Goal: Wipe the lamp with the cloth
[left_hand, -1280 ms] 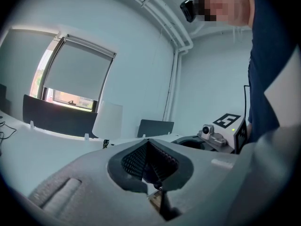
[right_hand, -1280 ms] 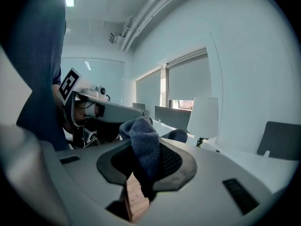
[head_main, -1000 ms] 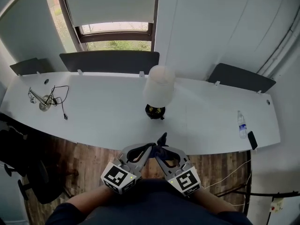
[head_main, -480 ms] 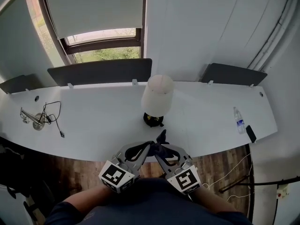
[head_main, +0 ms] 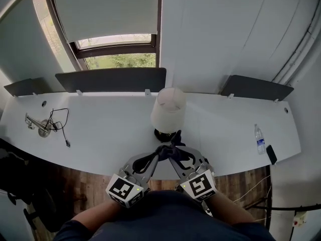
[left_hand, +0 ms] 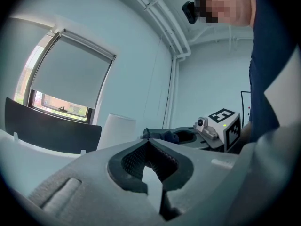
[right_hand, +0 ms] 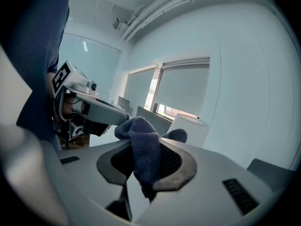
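A lamp with a white shade [head_main: 168, 109] and a dark base [head_main: 161, 133] stands on the long white desk [head_main: 110, 129]. My right gripper [head_main: 169, 150] is shut on a dark blue cloth [right_hand: 143, 149], which bunches above its jaws; the cloth [head_main: 167, 147] hangs just before the lamp's base. My left gripper [head_main: 156, 156] sits beside it with its jaws together and nothing in them. In the left gripper view the shade [left_hand: 116, 131] rises behind the jaws, and the right gripper with the cloth [left_hand: 162, 136] lies to its right.
A metal object with a black cable [head_main: 50, 123] lies at the desk's left end. A water bottle [head_main: 260, 139] and a dark phone [head_main: 272, 154] lie at the right end. Dark panels [head_main: 111, 79] stand along the desk's back edge under a window [head_main: 118, 59].
Both grippers have moved forward toward the lamp, so the cloth now sits close to the lamp's base. The head view has shifted slightly.
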